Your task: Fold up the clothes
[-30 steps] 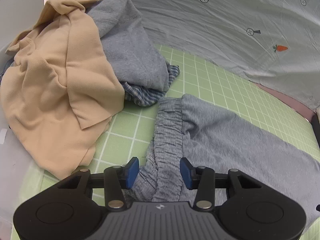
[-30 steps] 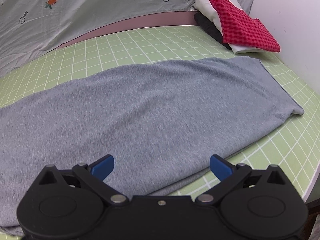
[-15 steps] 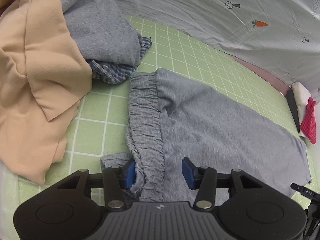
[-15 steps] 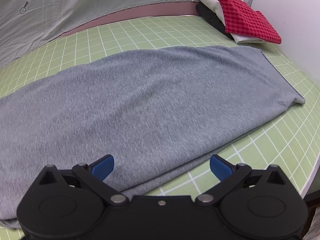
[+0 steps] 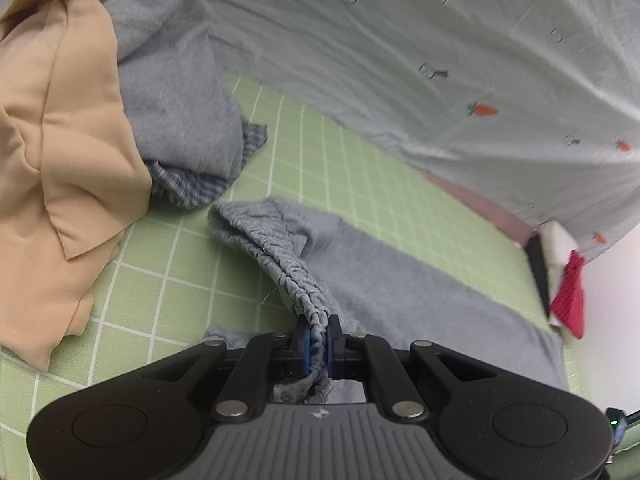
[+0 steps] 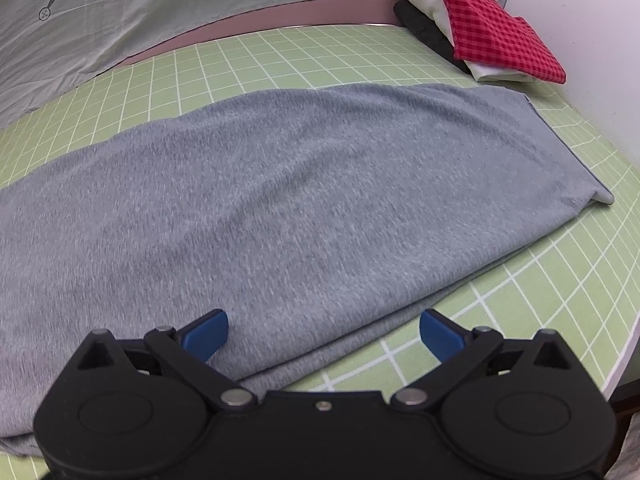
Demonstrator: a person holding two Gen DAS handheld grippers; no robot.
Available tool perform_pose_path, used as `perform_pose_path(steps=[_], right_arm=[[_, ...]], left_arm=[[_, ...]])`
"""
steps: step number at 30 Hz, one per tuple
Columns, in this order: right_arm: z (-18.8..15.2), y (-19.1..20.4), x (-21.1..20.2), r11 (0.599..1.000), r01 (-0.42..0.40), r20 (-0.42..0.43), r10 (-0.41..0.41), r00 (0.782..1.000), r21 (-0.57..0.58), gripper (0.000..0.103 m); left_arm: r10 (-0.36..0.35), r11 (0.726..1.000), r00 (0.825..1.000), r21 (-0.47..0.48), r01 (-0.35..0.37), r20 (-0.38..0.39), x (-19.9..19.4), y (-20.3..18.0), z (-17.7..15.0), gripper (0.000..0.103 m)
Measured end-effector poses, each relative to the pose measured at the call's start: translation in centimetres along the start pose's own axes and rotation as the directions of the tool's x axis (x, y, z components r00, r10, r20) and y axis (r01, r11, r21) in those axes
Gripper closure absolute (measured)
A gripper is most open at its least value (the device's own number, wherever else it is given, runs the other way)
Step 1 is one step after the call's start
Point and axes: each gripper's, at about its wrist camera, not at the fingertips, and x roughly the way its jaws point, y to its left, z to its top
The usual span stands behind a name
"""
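Grey trousers [image 5: 400, 280] lie stretched across the green grid mat [image 5: 192, 276]. My left gripper [image 5: 318, 340] is shut on their gathered elastic waistband [image 5: 288, 260] and lifts its near end off the mat. In the right wrist view the trouser legs [image 6: 300, 184] lie flat, hems at the right. My right gripper [image 6: 323, 332] is open and empty, low over the near edge of the legs.
A heap of unfolded clothes, a tan garment [image 5: 56, 152] over a grey one [image 5: 172, 92] and a blue checked one, sits at the left. A folded stack topped by red checked cloth [image 6: 492, 24] sits at the far right. A carrot-print sheet [image 5: 420, 40] hangs behind. The mat's edge [image 6: 624, 344] is at the right.
My left gripper has closed on the waistband and raised it off the mat. My right gripper stays open and has shifted slightly toward the near edge of the legs.
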Motion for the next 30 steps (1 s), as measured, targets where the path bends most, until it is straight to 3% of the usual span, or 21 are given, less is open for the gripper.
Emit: perform_pose_path(steps=[2, 4, 8, 10, 12, 14, 17, 19, 22, 24, 27, 30], right_arm=[[-0.2, 0.0, 0.2, 1.0, -0.007, -0.003, 0.007, 1.0, -0.004, 0.0], [-0.3, 0.0, 0.2, 1.0, -0.016, -0.005, 0.016, 1.0, -0.009, 0.0], [-0.7, -0.2, 0.1, 0.999, -0.035, 0.0, 0.035, 0.999, -0.01, 0.0], [-0.8, -0.4, 0.1, 0.999, -0.044, 0.001, 0.044, 0.999, -0.008, 0.0], [-1.0, -0.7, 0.1, 0.998, -0.055, 0.002, 0.055, 0.998, 0.002, 0.0], [-1.2, -0.9, 0.1, 0.998, -0.063, 0.001, 0.063, 0.998, 0.007, 0.0], [-1.3, -1.1, 0.1, 0.998, -0.07, -0.002, 0.07, 0.998, 0.003, 0.0], [-1.3, -1.1, 0.0, 0.997, -0.071, -0.002, 0.071, 0.997, -0.002, 0.0], [-1.4, -1.1, 0.0, 0.997, -0.077, -0.002, 0.077, 0.997, 0.0, 0.0], [-1.5, -1.0, 0.0, 0.997, -0.082, -0.003, 0.082, 0.997, 0.002, 0.0], [-1.7, -1.0, -0.1, 0.996, -0.094, -0.002, 0.094, 0.996, 0.002, 0.0], [-1.9, -1.0, -0.2, 0.995, -0.102, -0.001, 0.102, 0.995, 0.006, 0.0]], left_arm=[[-0.084, 0.996, 0.994, -0.004, 0.084, 0.072, -2.9, 0.1, -0.7, 0.096], [-0.188, 0.982, 0.972, 0.002, 0.19, 0.139, -5.7, 0.7, -1.9, 0.096], [-0.232, 0.973, 0.968, 0.017, 0.231, 0.096, -8.7, 0.8, -5.8, 0.095], [-0.141, 0.99, 0.989, -0.011, 0.141, 0.033, -8.5, 1.5, -8.0, 0.093], [-0.055, 0.997, 0.999, -0.062, 0.055, -0.001, -8.0, 2.6, -9.9, 0.09], [0.028, 0.994, 0.999, -0.108, -0.03, -0.021, -7.6, 3.5, -11.5, 0.087], [0.146, 0.973, 0.989, -0.185, -0.139, 0.026, -7.9, 4.0, -12.5, 0.079], [0.186, 0.949, 0.981, -0.27, -0.165, 0.056, -8.3, 4.4, -12.8, 0.054], [0.205, 0.928, 0.977, -0.328, -0.174, 0.063, -8.7, 4.4, -13.3, 0.034], [0.214, 0.918, 0.975, -0.353, -0.179, 0.06, -8.7, 4.1, -13.9, 0.028], [0.162, 0.893, 0.984, -0.436, -0.117, 0.069, -8.0, 4.1, -14.6, 0.021], [0.153, 0.886, 0.987, -0.45, -0.112, 0.056, -6.9, 3.6, -14.7, 0.014]])
